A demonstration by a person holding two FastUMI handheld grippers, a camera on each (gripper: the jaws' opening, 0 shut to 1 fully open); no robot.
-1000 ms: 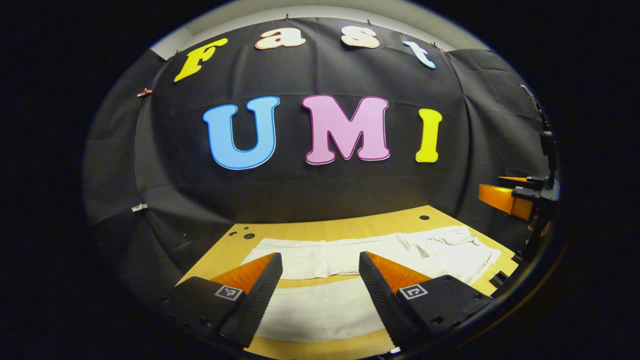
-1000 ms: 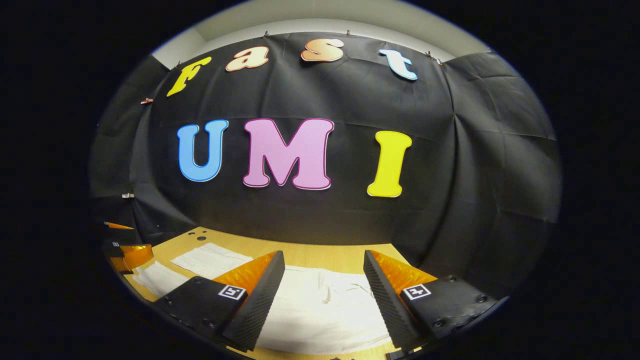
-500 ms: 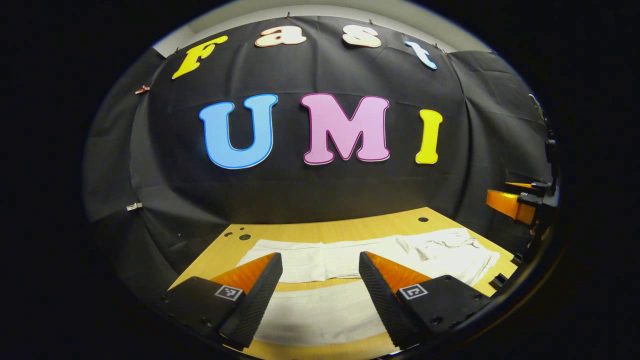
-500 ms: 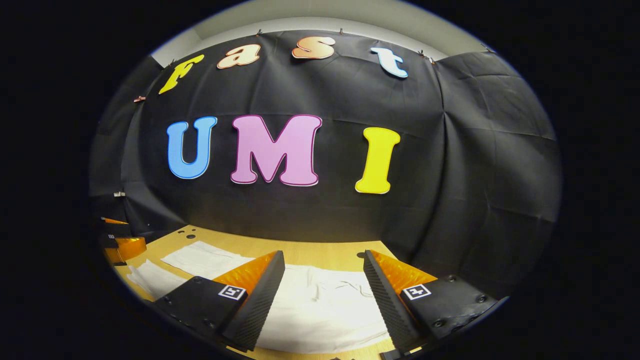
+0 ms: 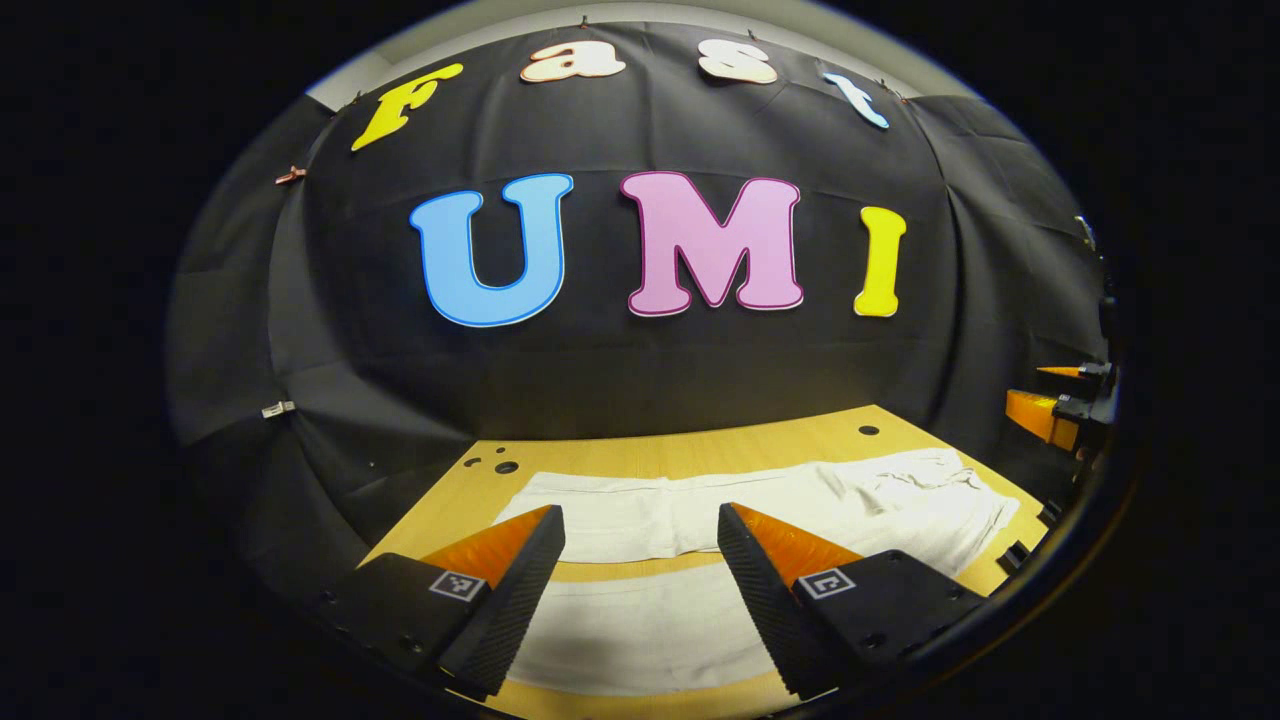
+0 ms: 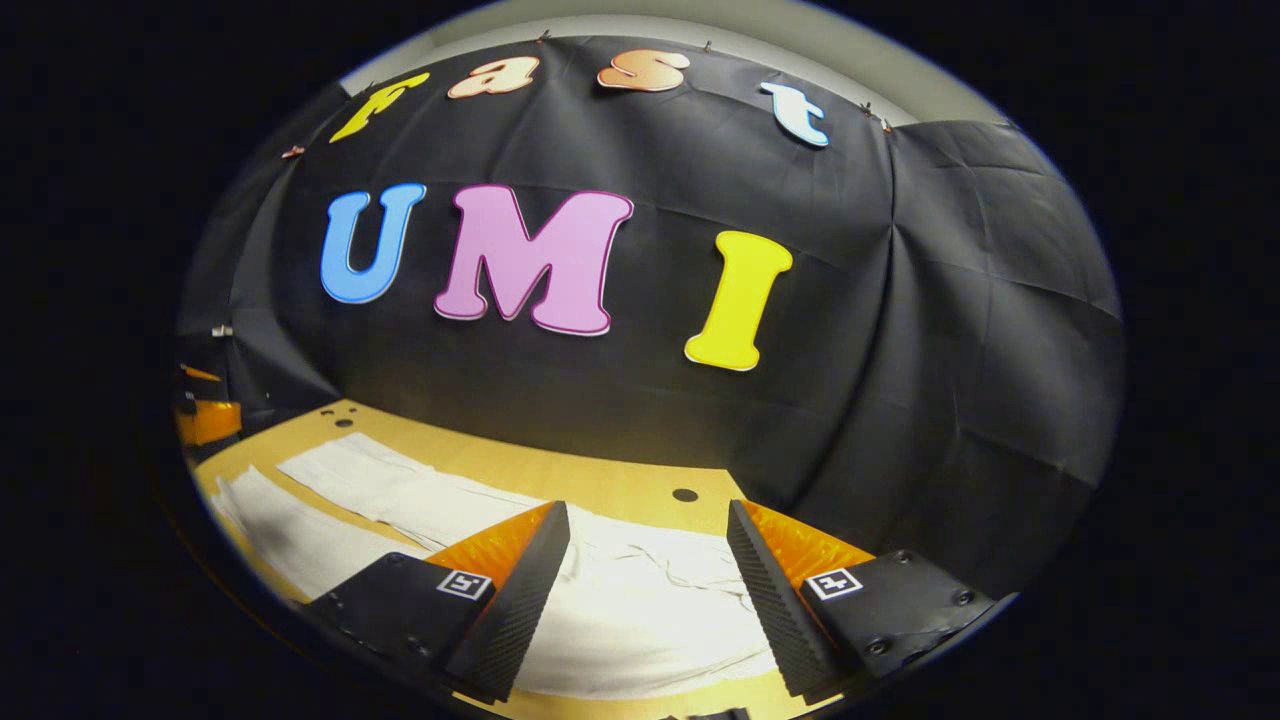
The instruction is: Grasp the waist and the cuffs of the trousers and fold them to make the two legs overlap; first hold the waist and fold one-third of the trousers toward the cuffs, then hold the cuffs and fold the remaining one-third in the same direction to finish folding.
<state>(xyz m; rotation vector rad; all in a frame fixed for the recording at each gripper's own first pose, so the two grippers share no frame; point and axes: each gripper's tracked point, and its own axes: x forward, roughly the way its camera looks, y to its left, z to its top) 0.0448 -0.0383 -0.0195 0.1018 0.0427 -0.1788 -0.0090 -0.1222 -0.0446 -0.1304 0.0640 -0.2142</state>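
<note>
White trousers (image 5: 640,625) lie flat on the wooden table (image 5: 700,455), legs apart and running left, crumpled waist (image 5: 920,490) at the right. My left gripper (image 5: 640,510) hovers open above the two legs, holding nothing. In the right gripper view the waist (image 6: 650,610) lies below and between my fingers, and the legs (image 6: 380,485) stretch away to the left. My right gripper (image 6: 648,505) is open and holds nothing. It also shows at the right edge of the left gripper view, as the right gripper (image 5: 1050,415). The left gripper (image 6: 205,420) shows at the left edge of the right gripper view.
The black booth wall stands close behind the table's far edge (image 6: 520,455). Small round holes mark the tabletop, with one hole (image 5: 868,430) near the waist and a pair of holes (image 5: 500,465) beyond the cuffs. A bare strip of wood (image 5: 650,572) runs between the two legs.
The right gripper view has tilted and dipped, so more of the legs and table shows at its left. The left gripper view has shifted slightly. Both grippers stay open.
</note>
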